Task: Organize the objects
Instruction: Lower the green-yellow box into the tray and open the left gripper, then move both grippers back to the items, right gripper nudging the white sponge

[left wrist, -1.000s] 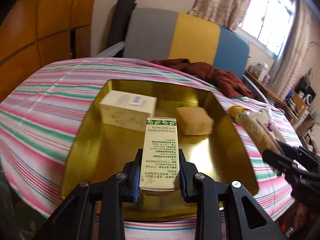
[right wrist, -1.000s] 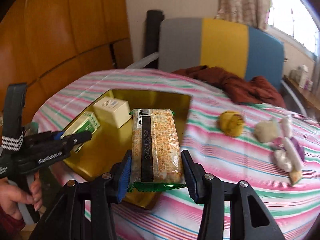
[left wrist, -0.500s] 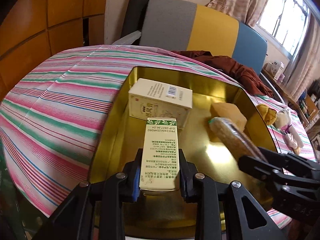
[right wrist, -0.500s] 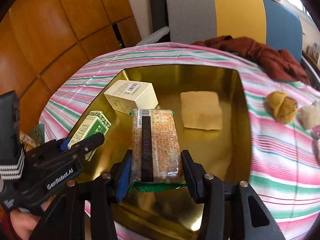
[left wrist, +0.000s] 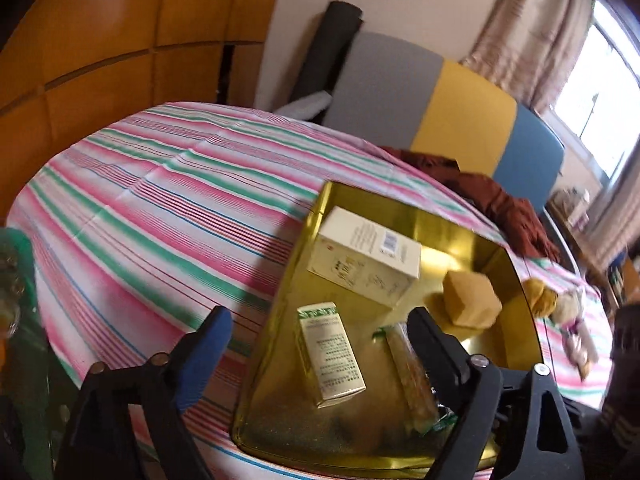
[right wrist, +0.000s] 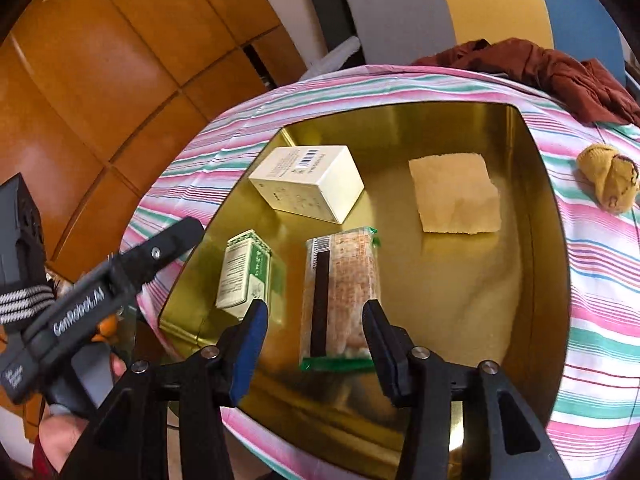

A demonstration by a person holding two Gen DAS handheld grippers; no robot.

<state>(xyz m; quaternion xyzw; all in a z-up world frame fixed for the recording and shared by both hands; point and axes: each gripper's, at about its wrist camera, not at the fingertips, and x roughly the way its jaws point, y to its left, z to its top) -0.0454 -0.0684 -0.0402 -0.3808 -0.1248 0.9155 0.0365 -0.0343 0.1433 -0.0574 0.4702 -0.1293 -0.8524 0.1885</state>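
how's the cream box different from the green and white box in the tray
The cream box is the bulkier of the two and sits toward the tray's far left corner; the green and white box is slimmer and lies nearer the front left edge. The cream box is plain with a barcode on top; the green and white box has green panels and dense print. Both are cardboard cartons lying flat inside the gold tray, untouched by either gripper.

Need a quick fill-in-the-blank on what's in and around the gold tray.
1. The gold tray holds ____ items.
2. The white box shows a ____ on its top face.
3. In the right wrist view, the green box lies ____ of the snack packet.
4. The yellow plush toy lies ____ the tray.

Missing words: four; barcode; left; outside.
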